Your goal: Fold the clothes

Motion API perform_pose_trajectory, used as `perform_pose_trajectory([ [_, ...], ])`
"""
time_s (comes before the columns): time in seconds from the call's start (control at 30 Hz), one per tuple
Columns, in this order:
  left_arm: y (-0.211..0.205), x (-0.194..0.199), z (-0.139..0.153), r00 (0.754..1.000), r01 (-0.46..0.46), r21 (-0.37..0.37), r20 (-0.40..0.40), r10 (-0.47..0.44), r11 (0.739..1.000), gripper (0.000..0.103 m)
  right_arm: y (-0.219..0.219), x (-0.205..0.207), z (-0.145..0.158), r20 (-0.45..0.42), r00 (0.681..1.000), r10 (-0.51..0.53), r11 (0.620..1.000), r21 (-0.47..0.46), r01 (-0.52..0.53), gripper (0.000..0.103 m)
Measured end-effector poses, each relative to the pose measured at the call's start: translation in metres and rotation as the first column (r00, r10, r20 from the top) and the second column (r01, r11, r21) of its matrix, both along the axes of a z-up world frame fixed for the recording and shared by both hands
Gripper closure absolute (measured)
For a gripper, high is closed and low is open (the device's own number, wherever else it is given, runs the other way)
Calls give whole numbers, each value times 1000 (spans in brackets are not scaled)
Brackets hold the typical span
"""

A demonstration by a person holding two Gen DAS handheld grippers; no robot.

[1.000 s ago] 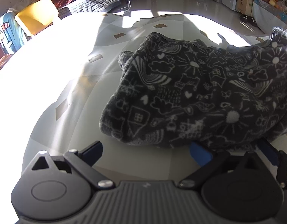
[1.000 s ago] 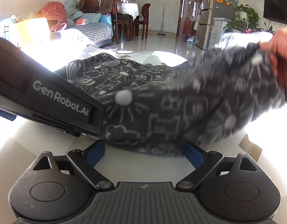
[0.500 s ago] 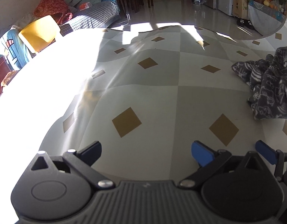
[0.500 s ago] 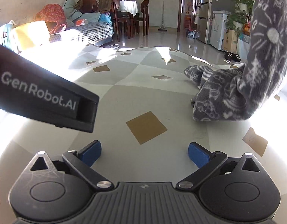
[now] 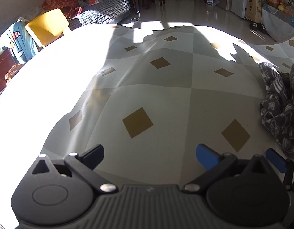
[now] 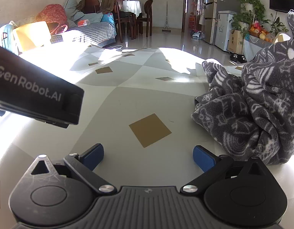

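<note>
A dark grey fleece garment with white doodle prints lies bunched at the right of the table; its upper part rises out of the right wrist view. In the left wrist view the garment shows only at the right edge. My right gripper is open over bare tablecloth, its blue pads apart, the garment just right of the right pad. My left gripper is open too, with nothing between its fingers. The left gripper's black body crosses the left of the right wrist view.
The table wears a pale cloth with grey and brown diamonds, half in strong sunlight. A yellow chair back stands at the far left edge. Beyond lie a sofa, dining chairs, a fridge and plants.
The garment, spread across both views a second ago and held by a hand at the right, has been pulled away to the right and now lies bunched. Both grippers stayed open and nearly still.
</note>
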State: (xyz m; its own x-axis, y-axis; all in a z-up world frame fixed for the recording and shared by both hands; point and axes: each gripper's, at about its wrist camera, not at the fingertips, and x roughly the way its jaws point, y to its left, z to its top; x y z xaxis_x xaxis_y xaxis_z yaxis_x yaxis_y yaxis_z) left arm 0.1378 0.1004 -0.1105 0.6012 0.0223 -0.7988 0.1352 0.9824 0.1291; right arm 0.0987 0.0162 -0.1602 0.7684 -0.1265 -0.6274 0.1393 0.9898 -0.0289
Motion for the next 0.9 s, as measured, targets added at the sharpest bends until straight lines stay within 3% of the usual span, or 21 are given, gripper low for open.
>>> perform_pose_trajectory([
  [0.9, 33, -31, -2, 998, -57, 81, 15, 56, 995, 0, -1, 3, 0, 0, 1000, 0, 1000, 0, 0, 2],
])
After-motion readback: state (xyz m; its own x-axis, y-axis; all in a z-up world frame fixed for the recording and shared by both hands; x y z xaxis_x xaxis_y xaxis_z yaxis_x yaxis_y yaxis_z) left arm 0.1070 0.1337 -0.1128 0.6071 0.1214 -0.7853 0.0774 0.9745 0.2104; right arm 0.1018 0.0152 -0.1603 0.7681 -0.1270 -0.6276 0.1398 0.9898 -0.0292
